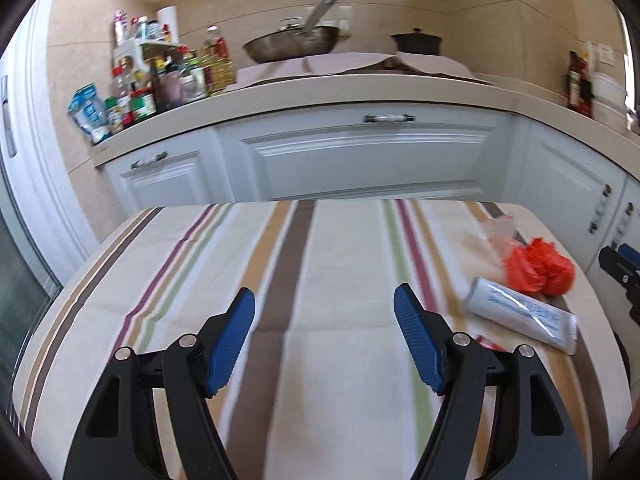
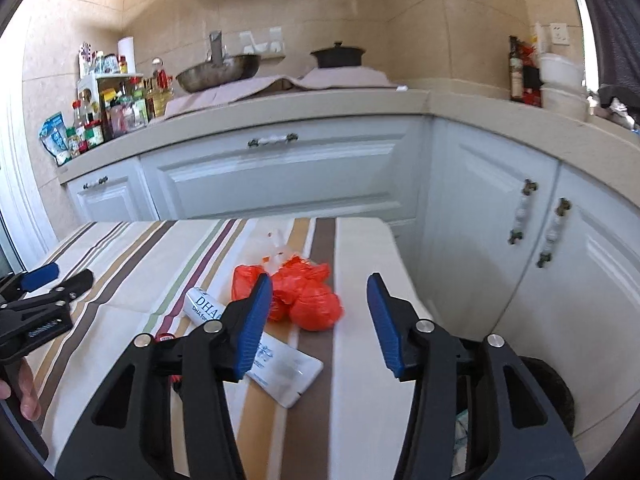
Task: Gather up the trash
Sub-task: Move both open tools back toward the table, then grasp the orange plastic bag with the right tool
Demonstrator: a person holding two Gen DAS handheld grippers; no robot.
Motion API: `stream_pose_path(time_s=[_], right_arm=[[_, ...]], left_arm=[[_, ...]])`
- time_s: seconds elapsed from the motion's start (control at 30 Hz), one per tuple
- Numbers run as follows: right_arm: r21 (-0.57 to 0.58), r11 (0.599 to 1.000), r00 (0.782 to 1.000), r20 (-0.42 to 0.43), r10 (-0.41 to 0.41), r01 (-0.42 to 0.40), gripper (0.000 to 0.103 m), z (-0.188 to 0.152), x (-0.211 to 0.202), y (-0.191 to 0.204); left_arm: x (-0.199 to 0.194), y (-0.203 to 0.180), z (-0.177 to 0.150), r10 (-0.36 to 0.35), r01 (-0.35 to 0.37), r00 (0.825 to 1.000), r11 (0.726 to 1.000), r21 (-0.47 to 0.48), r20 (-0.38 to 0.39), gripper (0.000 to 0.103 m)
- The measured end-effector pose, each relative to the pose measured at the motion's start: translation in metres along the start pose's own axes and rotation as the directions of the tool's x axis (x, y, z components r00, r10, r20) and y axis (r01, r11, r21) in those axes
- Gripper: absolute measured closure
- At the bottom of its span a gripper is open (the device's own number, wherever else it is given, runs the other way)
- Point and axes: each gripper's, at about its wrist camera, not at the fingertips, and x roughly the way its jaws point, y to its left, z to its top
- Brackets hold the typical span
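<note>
Both jaws released — right gripper point(image 2: 318, 316) near the orange bag point(image 2: 310, 300); thin plastic may slip or tear.

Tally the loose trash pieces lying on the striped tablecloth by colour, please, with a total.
Orange: 1, the crumpled orange plastic bag
White: 1, the squeezed white tube with blue lettering
Clear: 1, the crumpled clear plastic wrapper
Red: 1, a small red item, mostly hidden
Total: 4
</note>
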Motion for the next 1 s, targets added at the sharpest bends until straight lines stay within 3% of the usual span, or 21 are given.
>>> stream_pose_path(time_s=[0.5, 0.53, 0.57, 0.7, 1.0], right_arm=[[-0.019, 1.0, 0.978, -0.21, 0.001, -0.005, 0.043, 0.009, 0.071, 0.015], [-0.019, 1.0, 0.977, -0.213, -0.002, -0.002, 0.044, 0.009, 0.072, 0.015], [-0.02, 1.0, 0.976, -0.216, -0.004, -0.001, 0.054, 0.009, 0.073, 0.015], [-0.018, 1.0, 0.978, -0.207, 0.002, -0.006, 0.061, 0.008, 0.07, 0.015], [-0.016, 1.0, 0.989, -0.147, -0.019, 0.017, 0.063, 0.005, 0.045, 0.004]], left_arm=[[0.016, 0.023, -0.003, 0.013, -0.015, 0.999, 0.999, -0.051, -0.043, 0.033], [0.016, 0.023, -0.004, 0.012, -0.015, 0.999, 0.998, -0.054, -0.046, 0.033], [0.017, 0.023, -0.004, 0.012, -0.014, 0.999, 0.998, -0.054, -0.049, 0.033], [0.019, 0.019, -0.006, 0.009, -0.012, 0.998, 0.999, -0.045, -0.061, 0.032], [0.019, -0.004, -0.013, -0.014, 0.013, 0.995, 1.0, -0.009, -0.097, 0.031]])
